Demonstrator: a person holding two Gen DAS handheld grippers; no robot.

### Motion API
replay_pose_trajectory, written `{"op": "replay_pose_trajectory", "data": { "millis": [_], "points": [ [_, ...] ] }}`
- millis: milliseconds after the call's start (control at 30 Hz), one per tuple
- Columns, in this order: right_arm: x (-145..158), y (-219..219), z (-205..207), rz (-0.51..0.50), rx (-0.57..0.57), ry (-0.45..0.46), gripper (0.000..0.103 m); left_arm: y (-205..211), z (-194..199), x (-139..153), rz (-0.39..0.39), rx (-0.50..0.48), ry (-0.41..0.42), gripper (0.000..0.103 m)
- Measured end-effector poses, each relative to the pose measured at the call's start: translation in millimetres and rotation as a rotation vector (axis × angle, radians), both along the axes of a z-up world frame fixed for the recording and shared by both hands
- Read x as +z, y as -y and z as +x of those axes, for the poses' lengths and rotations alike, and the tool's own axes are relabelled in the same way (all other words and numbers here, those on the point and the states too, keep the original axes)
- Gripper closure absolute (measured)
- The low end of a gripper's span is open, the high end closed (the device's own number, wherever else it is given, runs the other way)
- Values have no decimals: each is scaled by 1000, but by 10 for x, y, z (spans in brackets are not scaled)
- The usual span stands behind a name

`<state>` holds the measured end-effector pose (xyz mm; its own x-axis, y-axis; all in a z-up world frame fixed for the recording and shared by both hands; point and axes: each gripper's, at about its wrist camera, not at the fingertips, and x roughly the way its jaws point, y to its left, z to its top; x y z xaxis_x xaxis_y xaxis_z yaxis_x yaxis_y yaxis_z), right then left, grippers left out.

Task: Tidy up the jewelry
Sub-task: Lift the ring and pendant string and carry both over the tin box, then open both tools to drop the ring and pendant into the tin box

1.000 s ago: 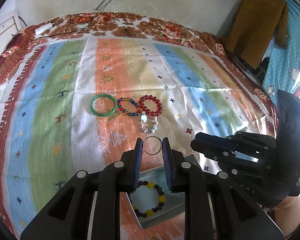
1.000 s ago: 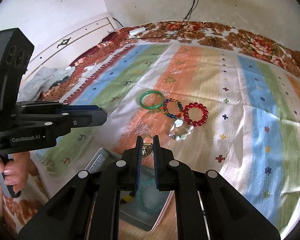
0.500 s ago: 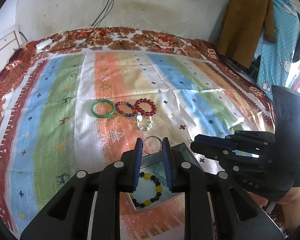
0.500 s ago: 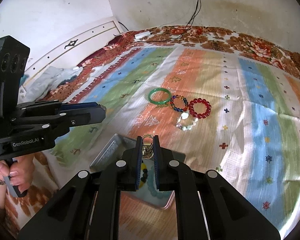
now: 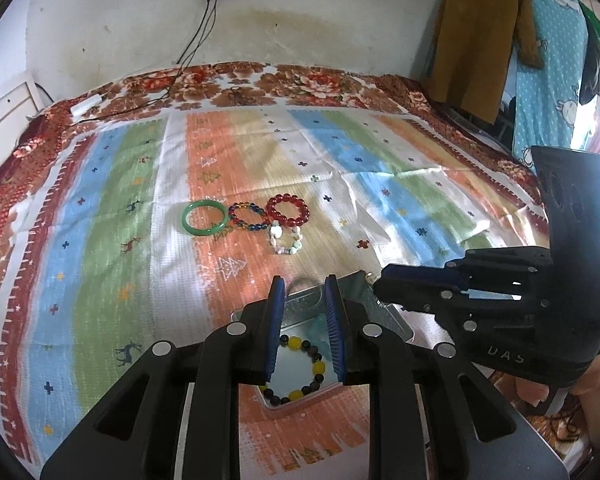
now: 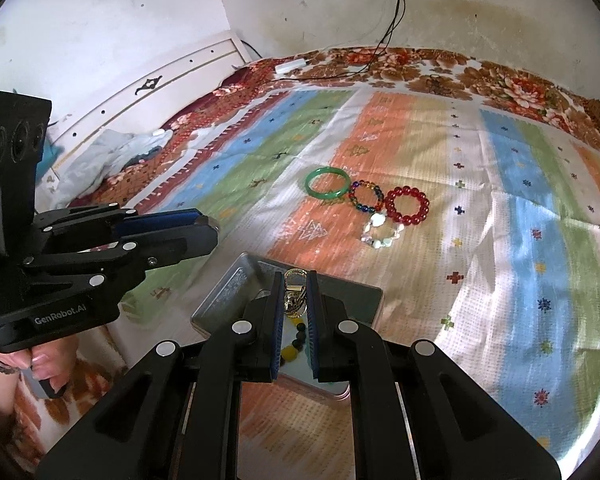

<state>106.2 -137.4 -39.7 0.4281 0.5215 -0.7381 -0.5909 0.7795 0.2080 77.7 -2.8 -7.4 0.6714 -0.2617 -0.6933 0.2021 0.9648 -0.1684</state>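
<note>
My left gripper is shut on a thin silver ring, held above the metal tin. The tin holds a black-and-yellow bead bracelet. My right gripper is shut on a gold ornament, also above the tin. On the striped cloth lie a green bangle, a multicolour bead bracelet, a red bead bracelet and a pale stone bracelet.
The bed is covered by a striped cloth with a floral border. A white charger and cables lie at the far edge. Clothes hang at the right. A white headboard stands at the left.
Both grippers have drawn back toward the near edge and over the tin, each still holding its piece. The bracelets on the cloth have not moved.
</note>
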Motion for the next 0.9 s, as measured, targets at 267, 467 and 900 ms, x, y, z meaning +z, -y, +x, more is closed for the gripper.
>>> {"op": "replay_pose_trajectory", "data": {
  "millis": [267,467,900],
  "points": [
    [-28,12,21,-27,-26,-6,62,-69,16,7,-6,40,-1,57],
    [-23,33,75,-31,-45,-3,55,-148,51,20,-5,79,0,47],
    [-40,94,407,-32,-112,-30,46,-399,435,13,41,189,-30,39]
  ]
}}
